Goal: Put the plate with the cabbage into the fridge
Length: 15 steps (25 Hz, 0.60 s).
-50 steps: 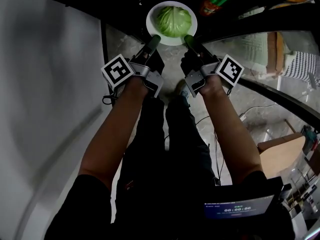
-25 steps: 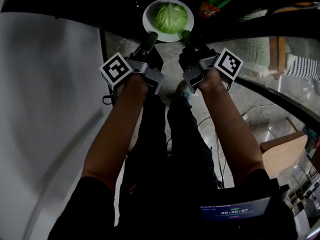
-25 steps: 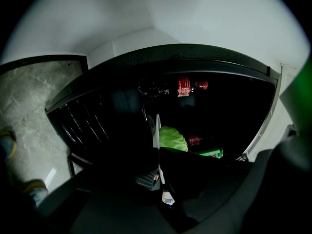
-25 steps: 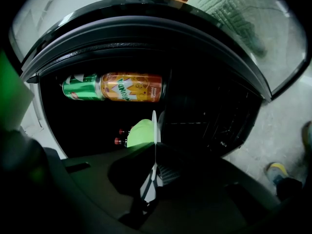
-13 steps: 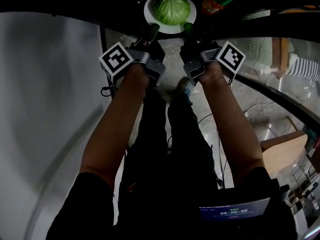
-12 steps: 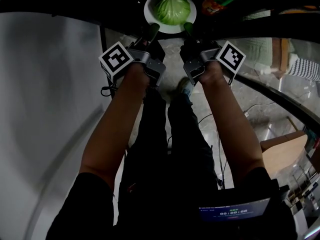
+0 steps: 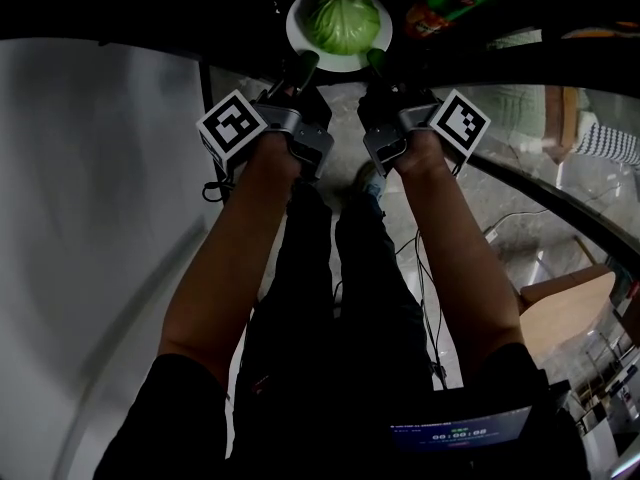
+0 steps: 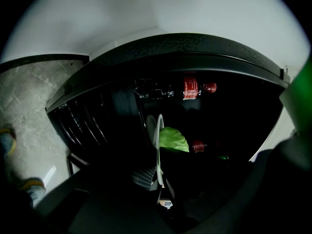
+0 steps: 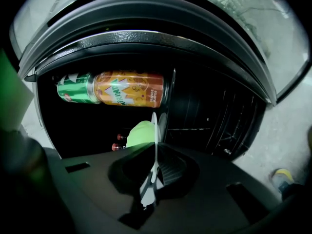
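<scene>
As the left gripper (image 7: 306, 64) and right gripper (image 7: 373, 60) each clamp the near rim of the plate (image 7: 297, 40), the cabbage (image 7: 343, 20) sits on the plate, a green bottle (image 7: 447, 0) to its right.

plate (image 7: 296, 30) white, level | cabbage (image 7: 343, 20) green, on it | at fridge (image 8: 107, 111) opening

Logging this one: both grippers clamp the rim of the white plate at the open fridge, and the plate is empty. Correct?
Not empty. The plate carries a green cabbage, as the head view shows plainly. The rest is right: the left gripper and the right gripper are each shut on the plate's rim, at the open fridge.
</scene>
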Each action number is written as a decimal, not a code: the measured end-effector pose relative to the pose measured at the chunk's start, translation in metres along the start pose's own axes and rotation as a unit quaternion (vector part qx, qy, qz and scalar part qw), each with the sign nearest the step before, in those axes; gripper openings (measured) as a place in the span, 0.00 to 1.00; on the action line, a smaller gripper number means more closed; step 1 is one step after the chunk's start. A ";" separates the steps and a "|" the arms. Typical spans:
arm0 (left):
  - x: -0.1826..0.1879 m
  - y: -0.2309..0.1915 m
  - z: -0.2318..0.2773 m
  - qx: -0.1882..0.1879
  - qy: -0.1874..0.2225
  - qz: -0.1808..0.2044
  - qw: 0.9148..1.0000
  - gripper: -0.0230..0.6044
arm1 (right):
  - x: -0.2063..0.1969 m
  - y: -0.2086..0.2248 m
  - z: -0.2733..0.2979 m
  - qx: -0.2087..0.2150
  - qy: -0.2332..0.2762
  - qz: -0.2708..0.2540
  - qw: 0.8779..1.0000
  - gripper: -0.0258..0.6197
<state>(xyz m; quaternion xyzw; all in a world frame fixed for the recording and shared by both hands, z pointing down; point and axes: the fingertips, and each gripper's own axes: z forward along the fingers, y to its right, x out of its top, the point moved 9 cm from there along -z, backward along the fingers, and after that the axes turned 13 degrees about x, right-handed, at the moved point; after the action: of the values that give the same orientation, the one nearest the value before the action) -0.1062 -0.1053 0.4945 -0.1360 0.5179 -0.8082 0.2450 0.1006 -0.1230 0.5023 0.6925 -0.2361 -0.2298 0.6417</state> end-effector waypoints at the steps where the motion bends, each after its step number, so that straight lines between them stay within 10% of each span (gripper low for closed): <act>1: 0.000 0.000 0.000 -0.002 0.001 0.002 1.000 0.06 | 0.000 0.000 0.000 0.001 0.001 -0.002 1.000 0.06; 15: 0.004 -0.010 -0.003 -0.003 -0.002 0.000 1.000 0.06 | 0.002 0.001 -0.015 0.002 0.013 -0.011 1.000 0.07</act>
<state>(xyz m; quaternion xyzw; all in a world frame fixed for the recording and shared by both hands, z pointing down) -0.1140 -0.1016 0.5024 -0.1380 0.5203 -0.8061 0.2458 0.1117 -0.1128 0.5048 0.6993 -0.2208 -0.2278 0.6406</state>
